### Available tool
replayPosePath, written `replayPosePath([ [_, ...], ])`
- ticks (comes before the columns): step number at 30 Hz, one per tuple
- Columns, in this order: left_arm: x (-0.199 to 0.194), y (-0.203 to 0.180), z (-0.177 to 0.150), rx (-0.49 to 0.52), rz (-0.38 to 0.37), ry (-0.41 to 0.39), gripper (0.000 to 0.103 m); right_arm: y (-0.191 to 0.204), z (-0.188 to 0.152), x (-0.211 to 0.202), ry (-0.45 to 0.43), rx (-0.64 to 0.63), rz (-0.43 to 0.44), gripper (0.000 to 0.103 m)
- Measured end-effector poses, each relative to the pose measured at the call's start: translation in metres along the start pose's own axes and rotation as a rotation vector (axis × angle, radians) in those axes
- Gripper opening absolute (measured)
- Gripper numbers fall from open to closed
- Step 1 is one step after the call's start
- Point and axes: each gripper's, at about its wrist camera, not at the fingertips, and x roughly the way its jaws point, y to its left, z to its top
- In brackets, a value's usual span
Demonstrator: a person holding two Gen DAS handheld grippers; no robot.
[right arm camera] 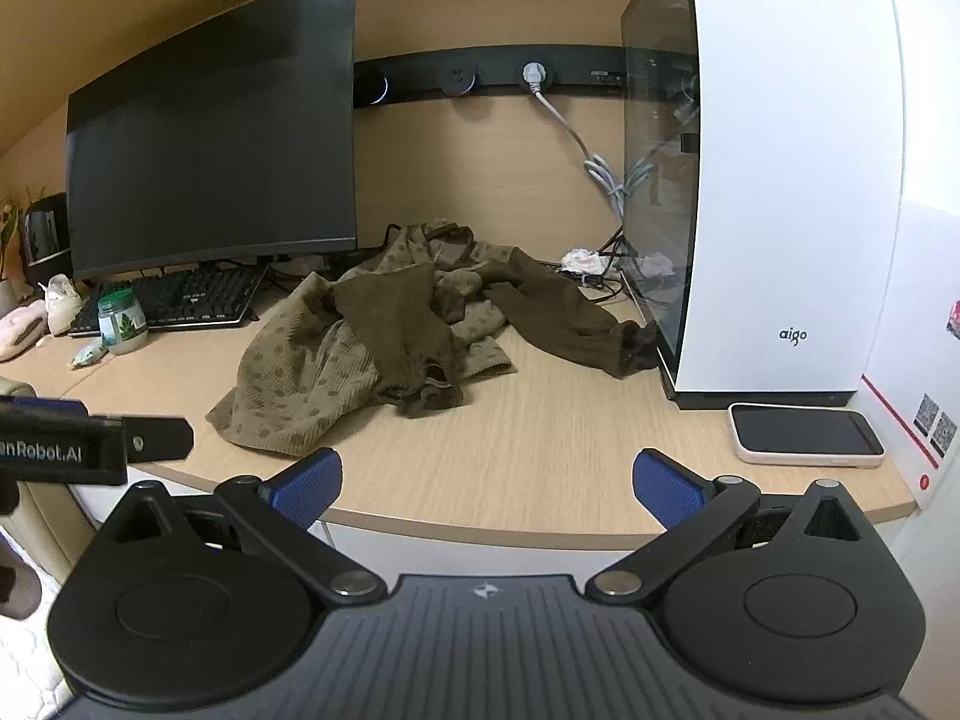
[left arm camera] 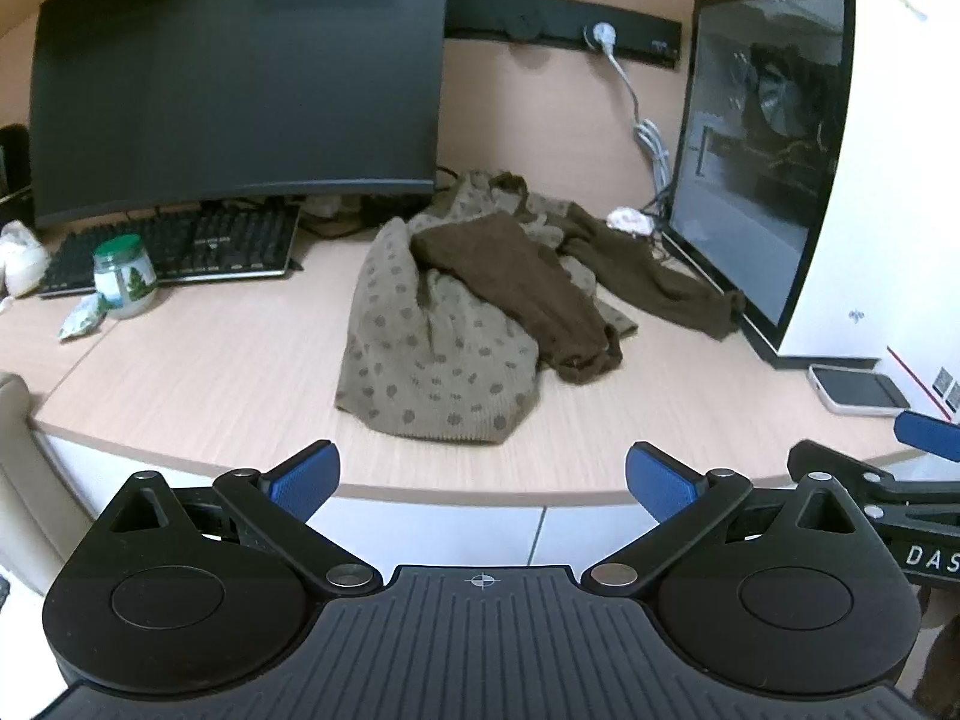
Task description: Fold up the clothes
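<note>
A crumpled knit sweater [left arm camera: 438, 336] lies on the wooden desk [left arm camera: 210, 378], tan with brown dots and dark brown sleeves. It also shows in the right wrist view [right arm camera: 312, 372]. One brown sleeve [right arm camera: 570, 312] stretches right toward the white PC case. My left gripper [left arm camera: 483, 477] is open and empty, at the desk's front edge, short of the sweater. My right gripper [right arm camera: 486, 483] is open and empty, also at the front edge. Its body shows at the right of the left wrist view [left arm camera: 888, 480].
A black monitor [left arm camera: 240, 78] and keyboard [left arm camera: 174, 252] stand at back left. A green-lidded jar [left arm camera: 125, 276] is left of the sweater. A white PC case [right arm camera: 780, 180] stands at right, with a phone [right arm camera: 807, 435] in front of it. Cables [right arm camera: 600, 180] hang behind.
</note>
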Motion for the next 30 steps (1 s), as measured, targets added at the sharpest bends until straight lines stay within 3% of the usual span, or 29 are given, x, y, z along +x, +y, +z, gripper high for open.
replayPosePath([
  [7, -0.005, 0.003, -0.001, -0.013, -0.003, -0.014, 0.103, -0.001, 0.006, 0.002, 0.029, 0.084, 0.039, 0.103],
  [26, 0.002, 0.009, 0.011, -0.027, -0.043, 0.031, 0.103, -0.001, 0.003, 0.014, 0.045, 0.060, 0.043, 0.103],
  [30, 0.004, 0.008, 0.012, -0.023, -0.052, 0.041, 0.103, -0.002, 0.003, 0.018, 0.081, 0.081, 0.098, 0.103],
])
